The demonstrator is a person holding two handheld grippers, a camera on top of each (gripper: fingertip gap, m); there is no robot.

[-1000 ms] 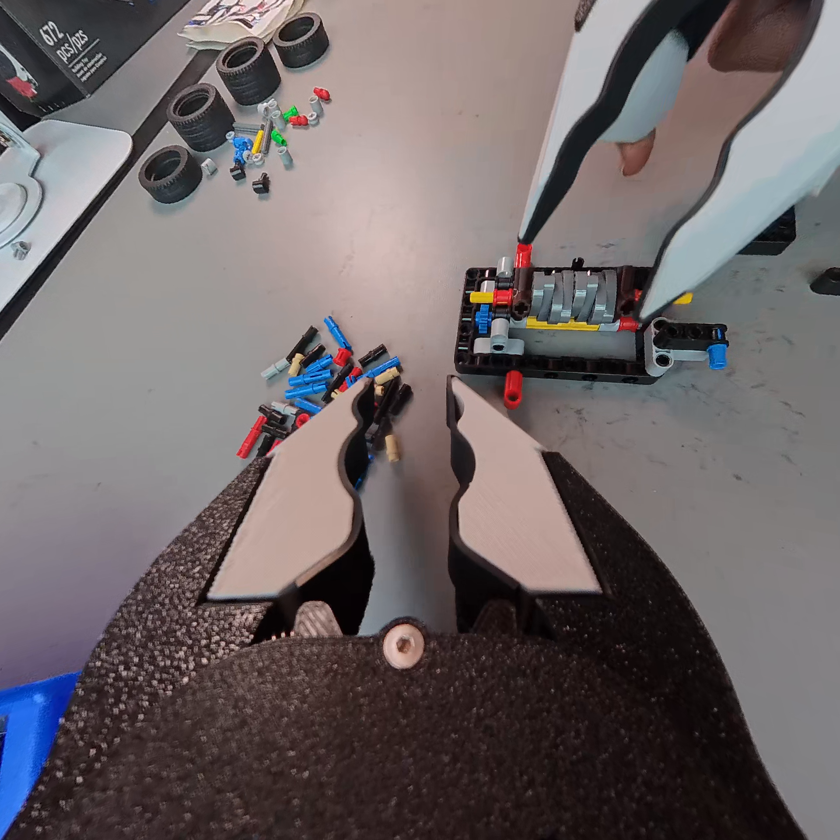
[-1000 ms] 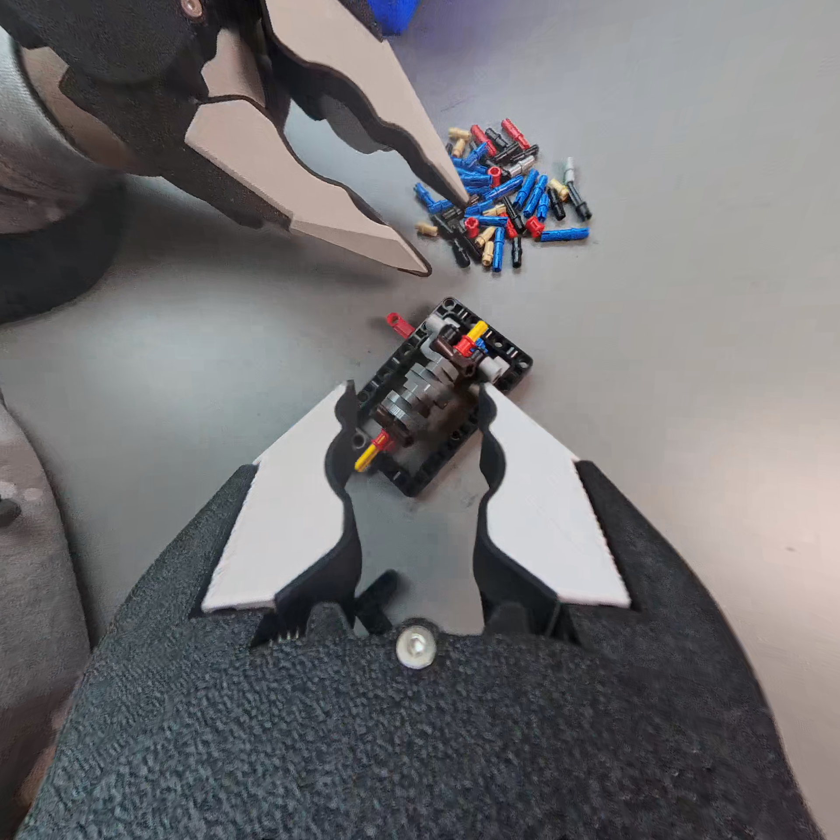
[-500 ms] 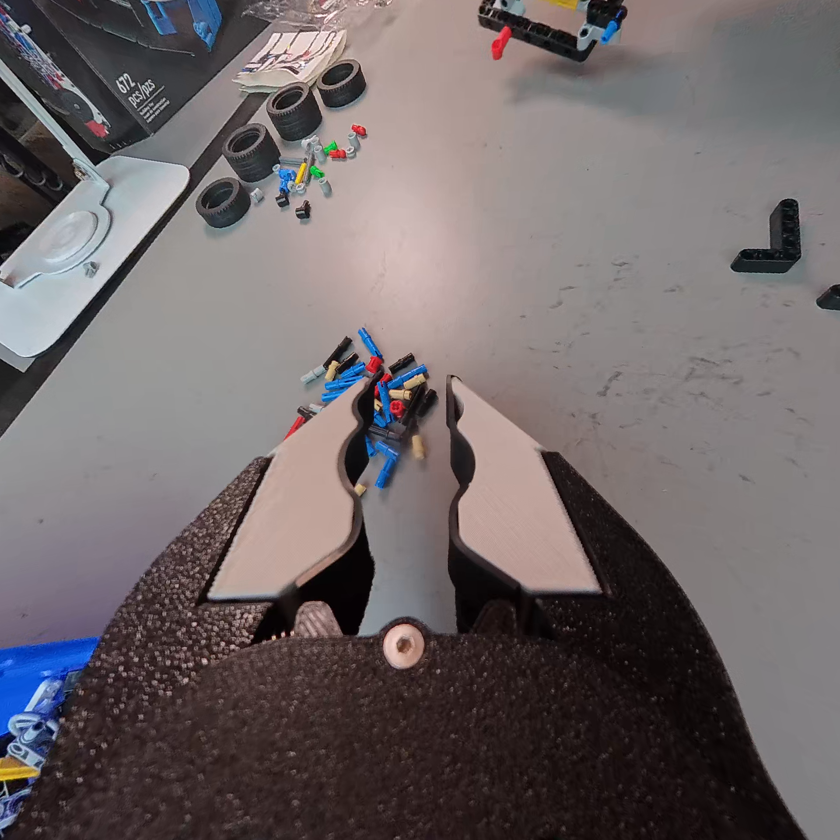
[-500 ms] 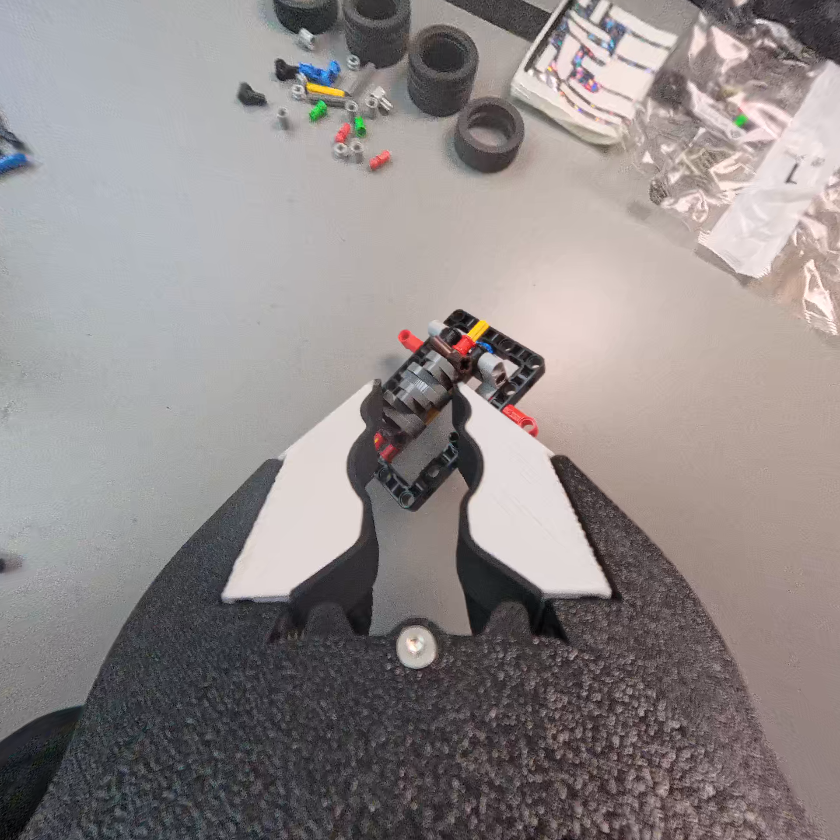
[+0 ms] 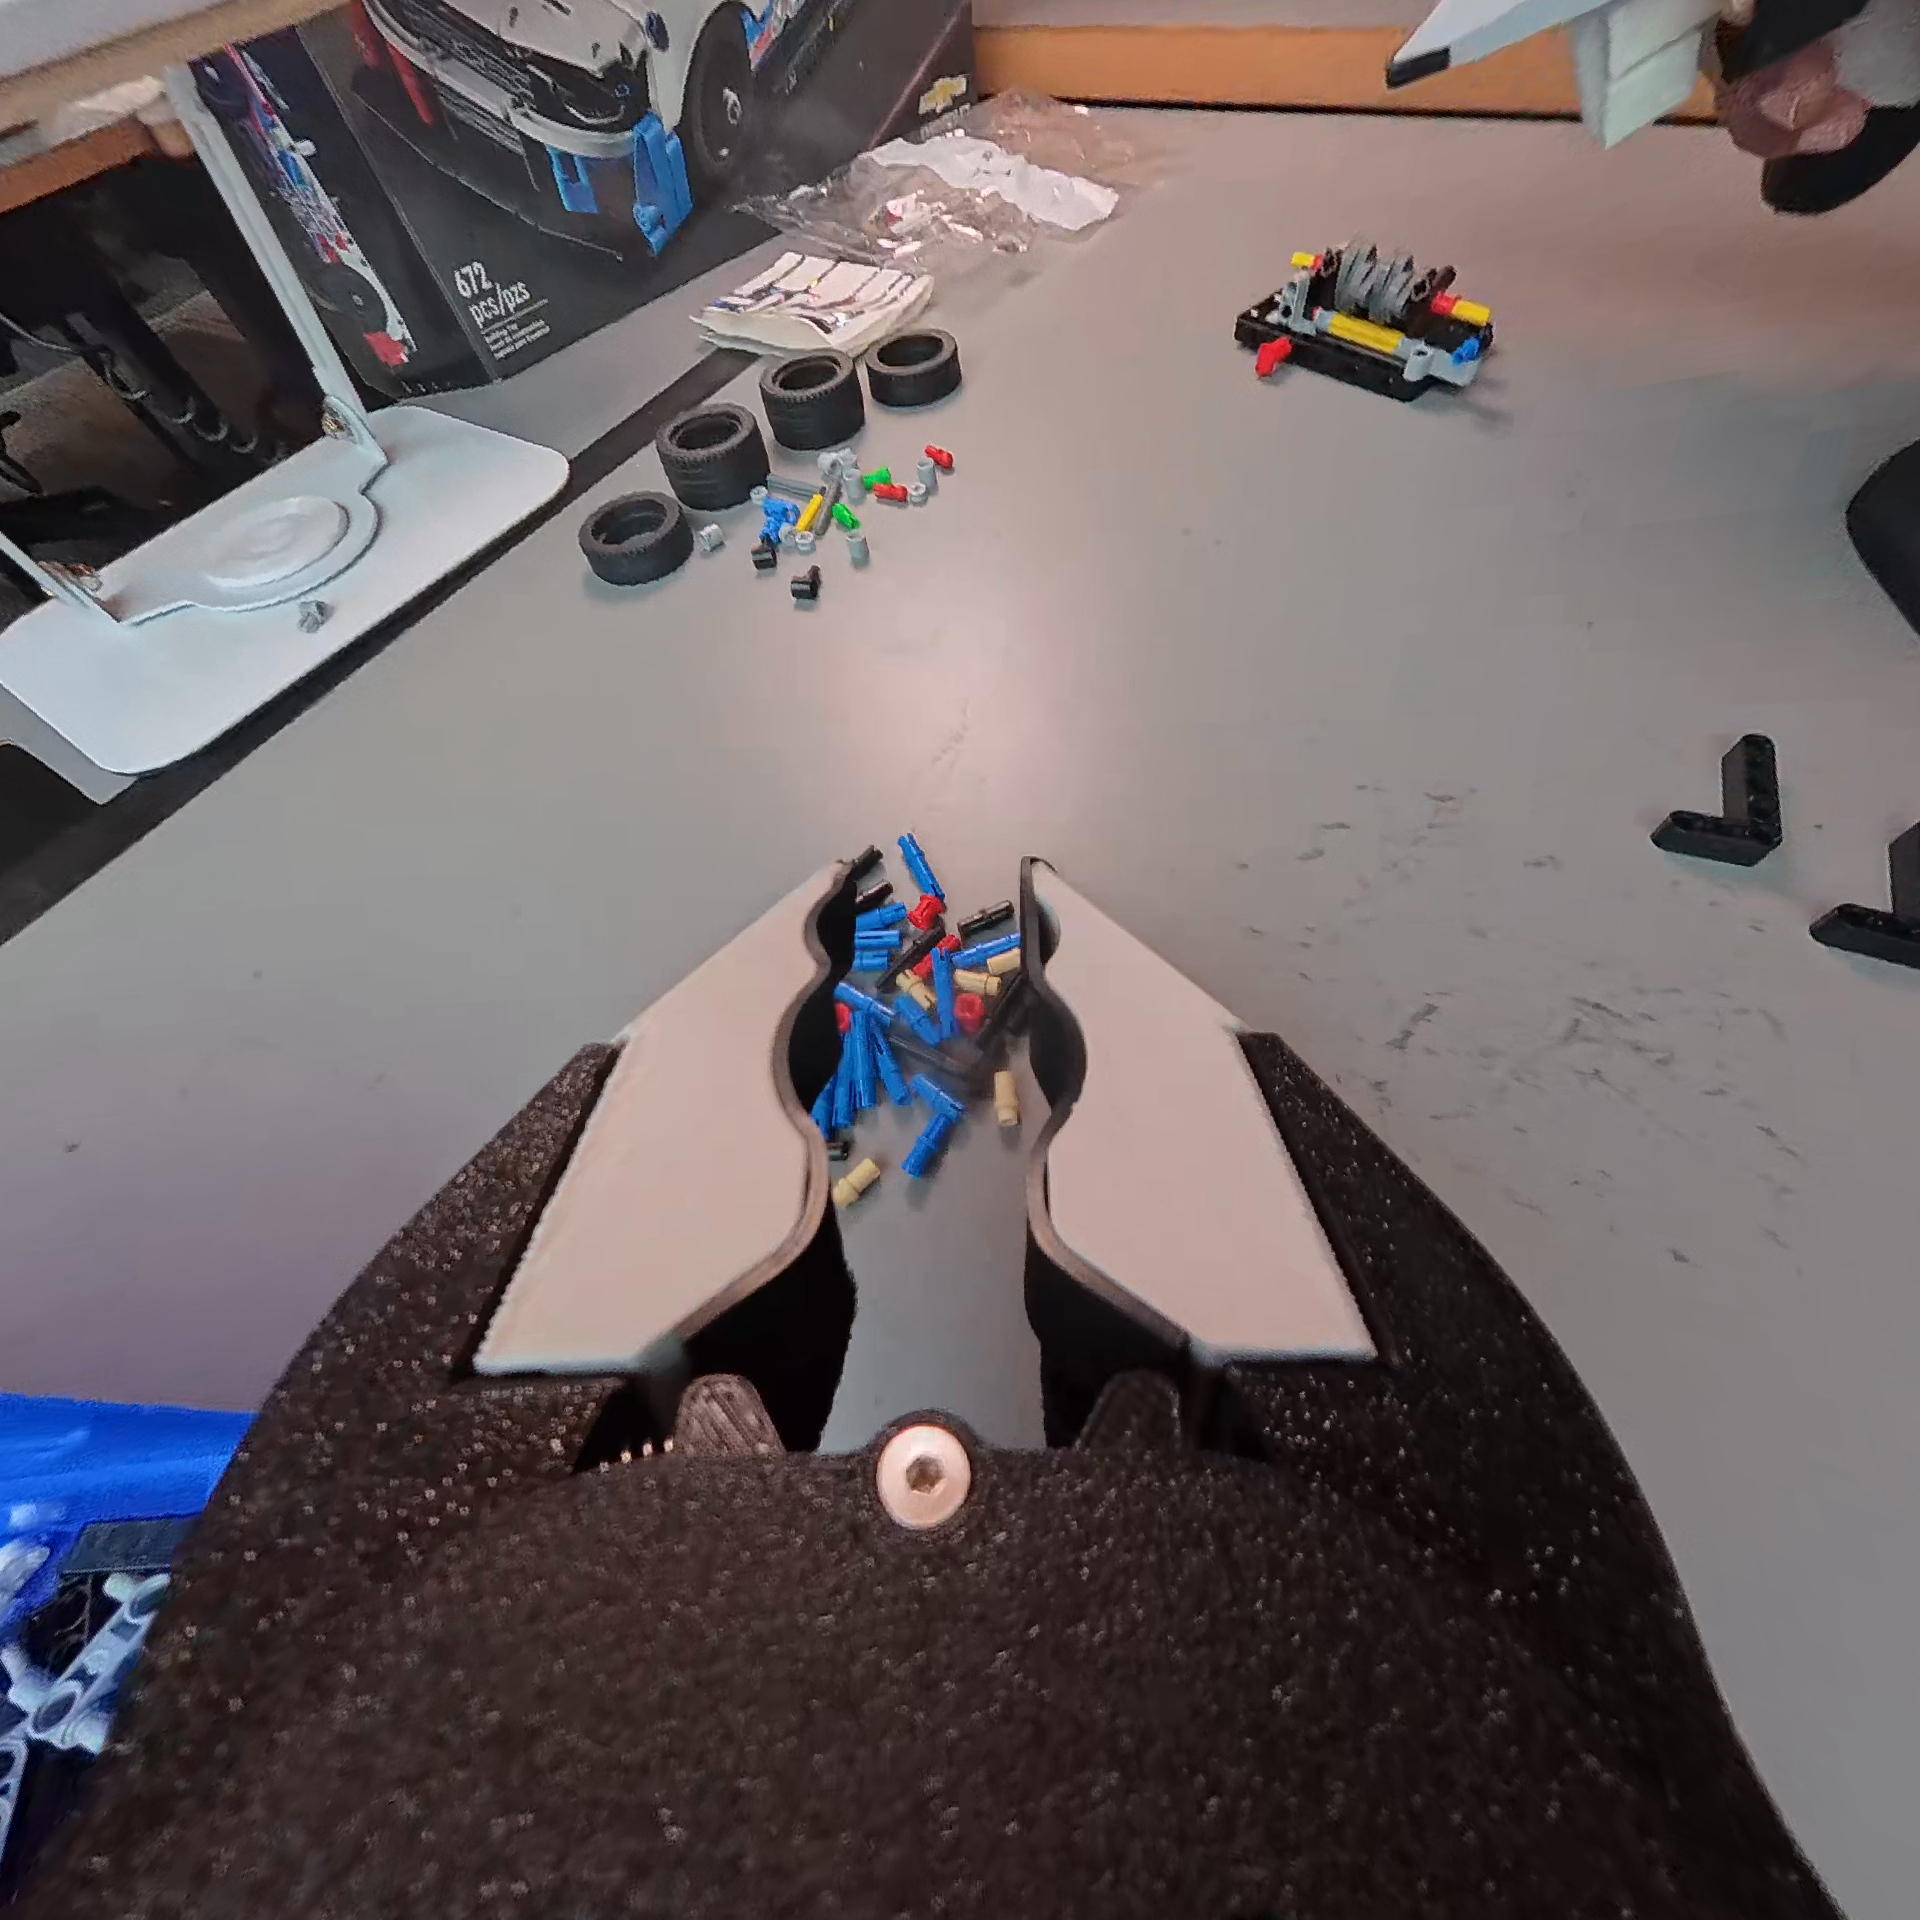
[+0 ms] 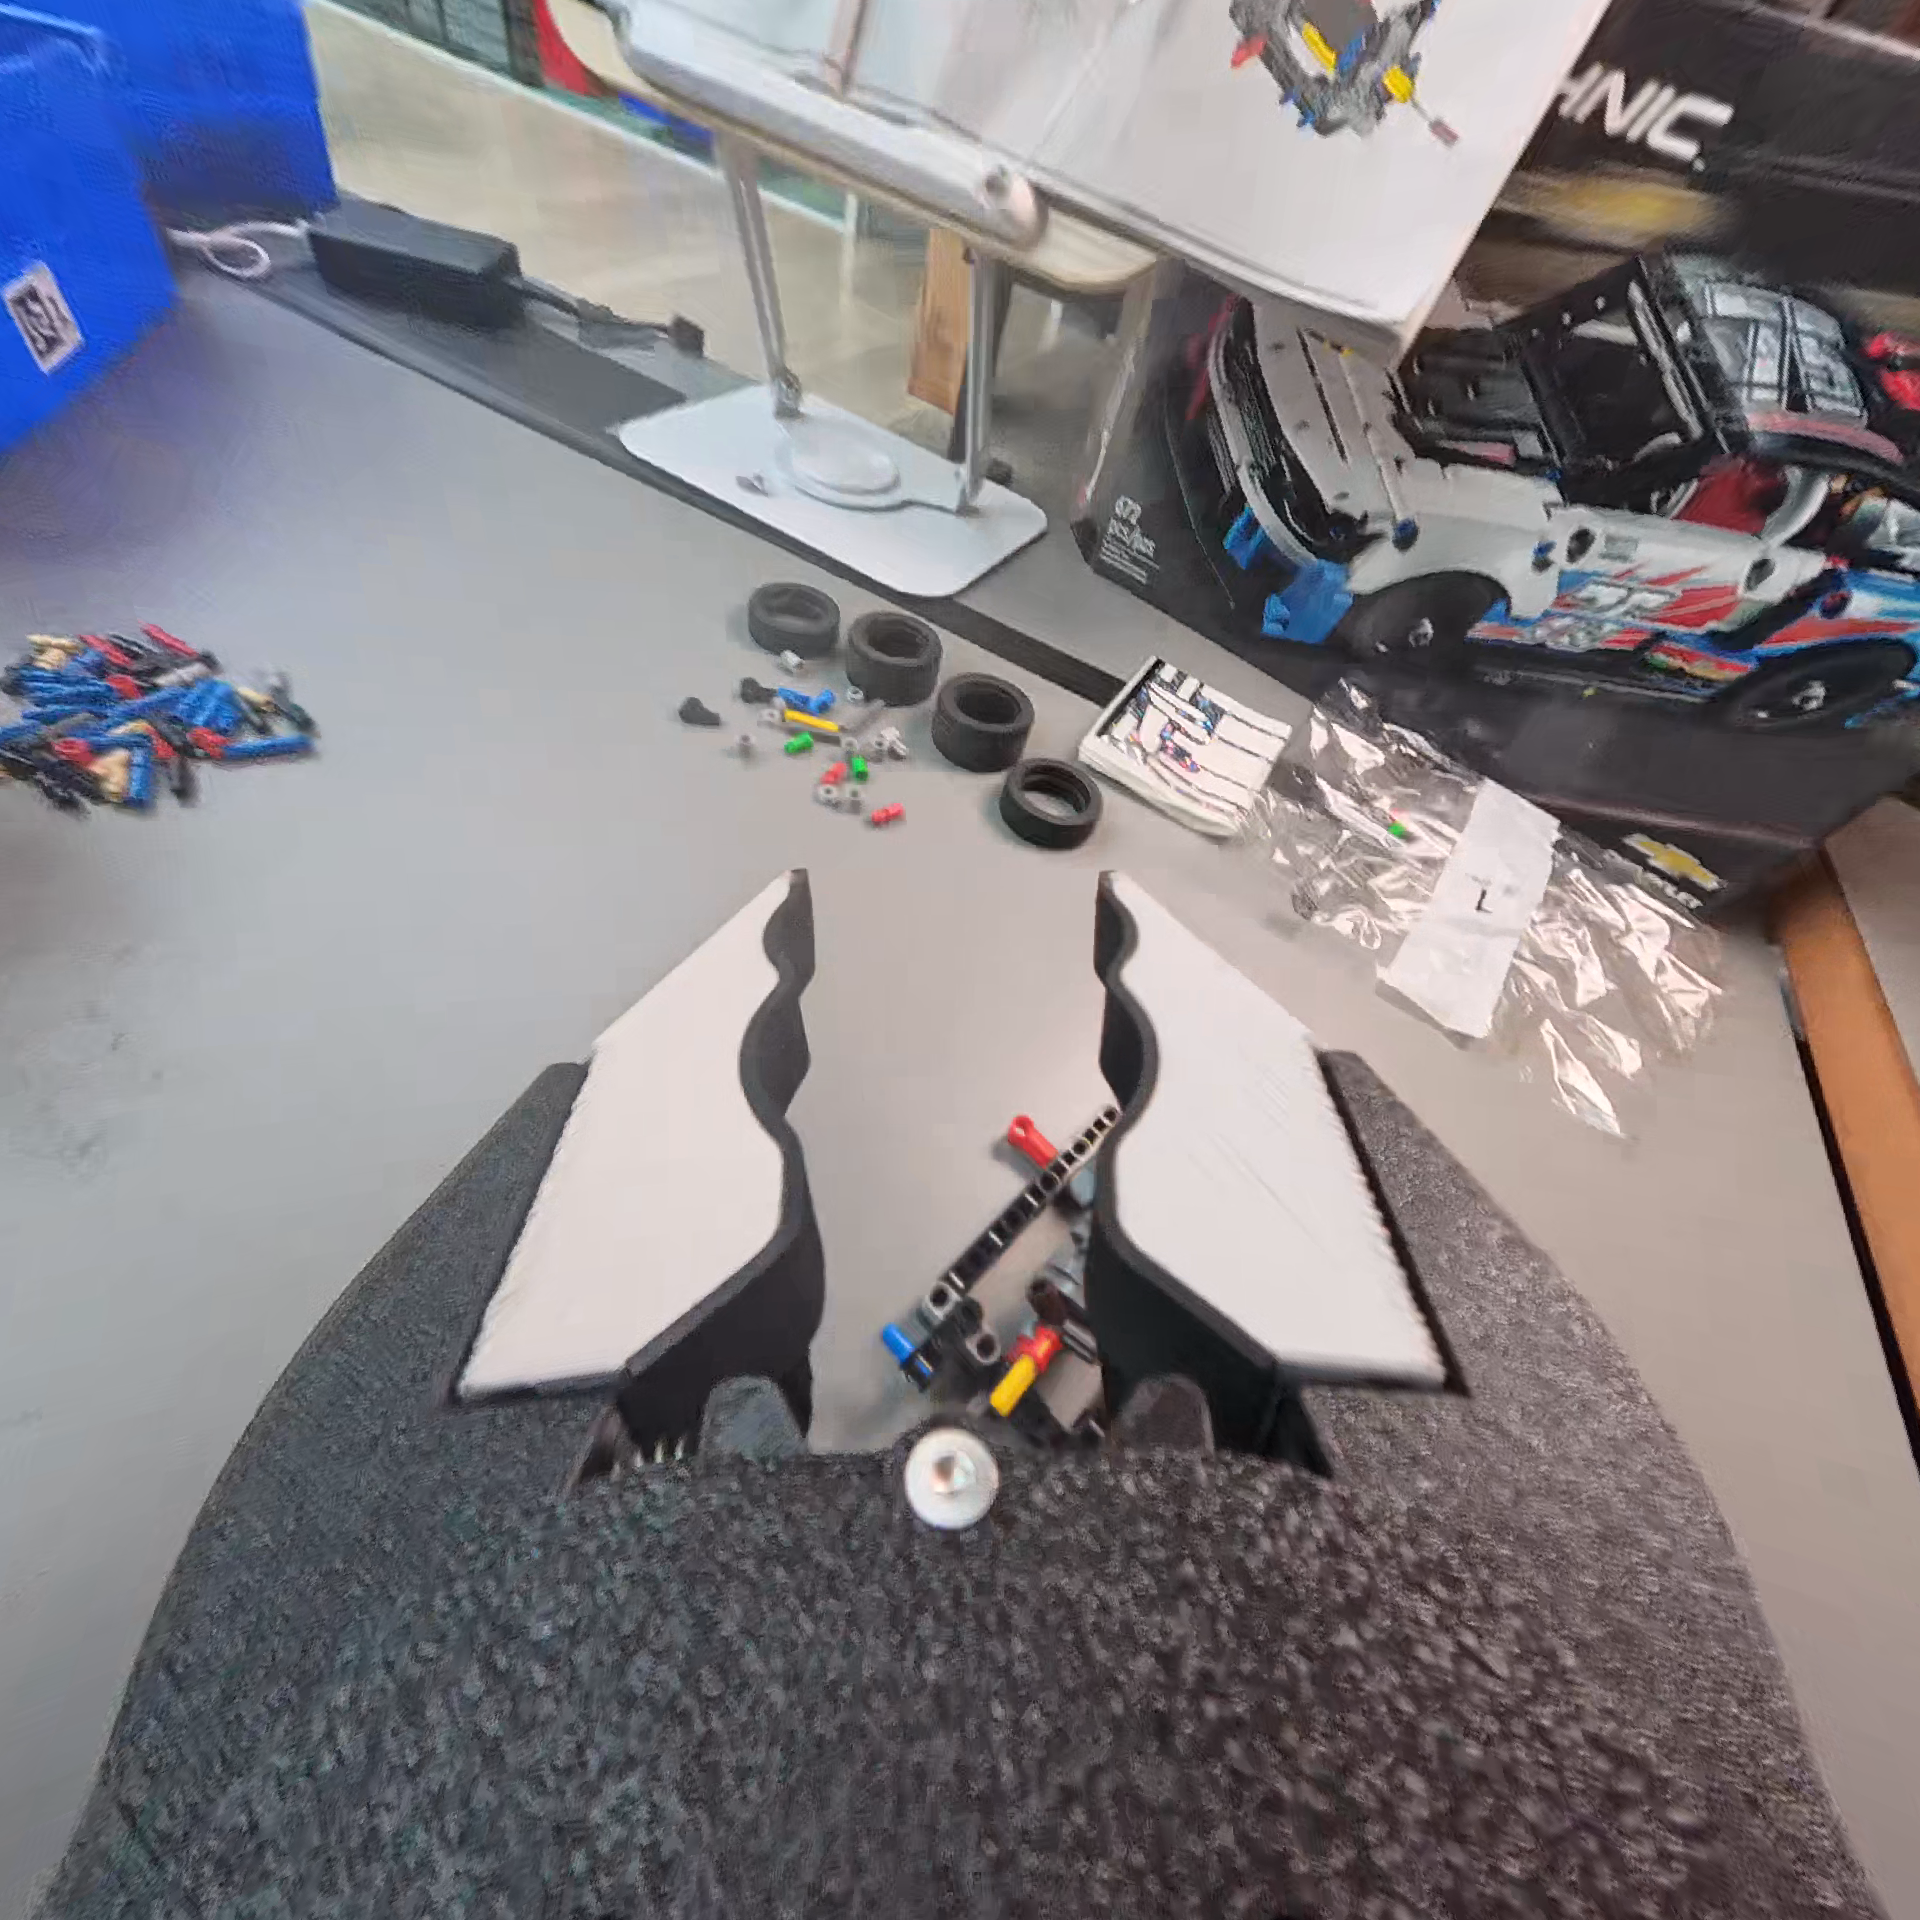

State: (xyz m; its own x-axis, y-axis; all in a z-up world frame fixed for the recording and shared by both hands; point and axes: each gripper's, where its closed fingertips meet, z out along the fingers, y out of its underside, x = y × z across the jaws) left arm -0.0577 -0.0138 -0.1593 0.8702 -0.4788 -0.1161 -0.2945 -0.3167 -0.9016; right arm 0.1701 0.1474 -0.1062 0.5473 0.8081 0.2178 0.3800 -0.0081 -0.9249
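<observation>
The left gripper (image 5: 930, 868) hangs over the grey table (image 5: 1195, 665) with its jaws a little apart and nothing held; a heap of small pins (image 5: 920, 1013), blue, black, red and tan, lies on the table between and under its fingers. The right gripper (image 6: 951, 883) has its jaws wide apart and holds nothing. The black frame assembly (image 6: 1023, 1231) with red, yellow and blue parts lies on the table below it, partly hidden by the right finger. In the left wrist view this assembly (image 5: 1366, 322) sits far to the right, well apart from the pins. Four black tyres (image 5: 810, 400) and some small coloured parts (image 5: 836, 499) lie at the far left, near a toy car box (image 6: 1558, 561).
</observation>
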